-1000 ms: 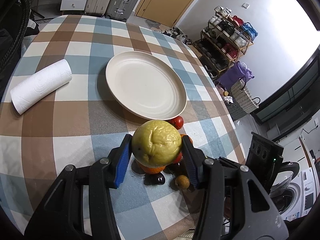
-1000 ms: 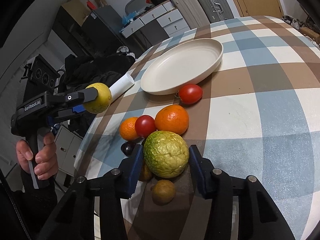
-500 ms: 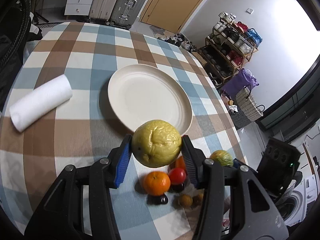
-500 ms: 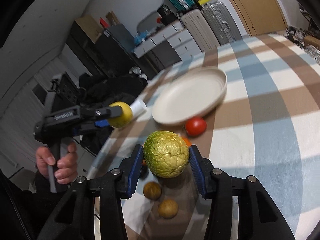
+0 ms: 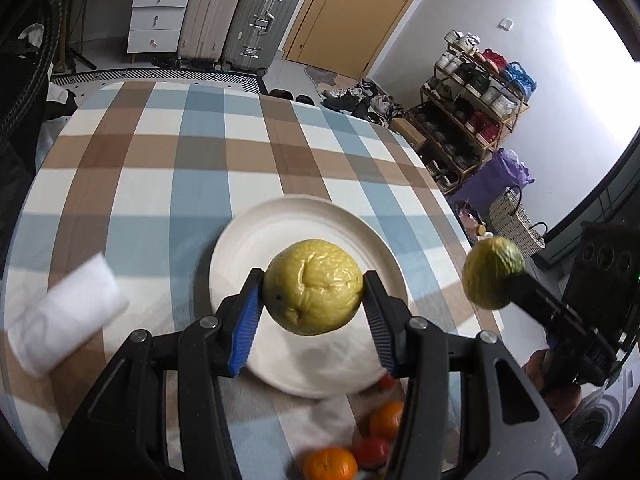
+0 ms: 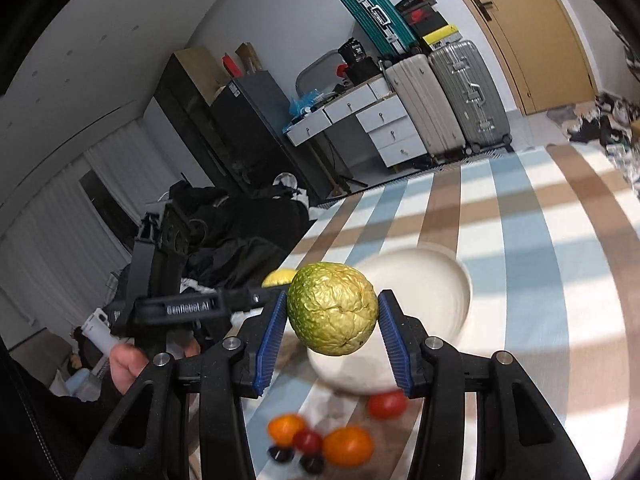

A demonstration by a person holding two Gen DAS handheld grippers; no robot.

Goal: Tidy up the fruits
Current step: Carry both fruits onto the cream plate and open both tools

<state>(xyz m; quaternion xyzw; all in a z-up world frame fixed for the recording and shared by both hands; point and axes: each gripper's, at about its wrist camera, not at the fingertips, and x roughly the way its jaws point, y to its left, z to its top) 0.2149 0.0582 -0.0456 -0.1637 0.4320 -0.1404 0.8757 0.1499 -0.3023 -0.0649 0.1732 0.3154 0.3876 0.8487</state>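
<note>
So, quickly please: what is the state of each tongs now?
Left tongs: closed on the yellow fruit.
Right tongs: closed on the green fruit.

You have 2 wrinkled citrus: 1 yellow (image 5: 313, 287), 1 green (image 6: 333, 309). Near you lie 2 oranges (image 6: 347, 446) and 2 tomatoes (image 6: 387, 404). There is 1 plate (image 5: 240, 240).

The left tool (image 5: 313, 296) points steeply downward, its blue-padded jaws pressed on both sides of a yellow wrinkled fruit (image 5: 313, 287) held clear of the tabletop. In the right wrist view its black body lies at about 9 o'clock, gripped from below by the person's left hand (image 6: 128, 362). The right tool (image 6: 333, 322) tilts down more gently, its jaws clamped on a green wrinkled fruit (image 6: 333, 308). In the left wrist view it reaches in from 3 o'clock, the right hand (image 5: 554, 384) below it.
</note>
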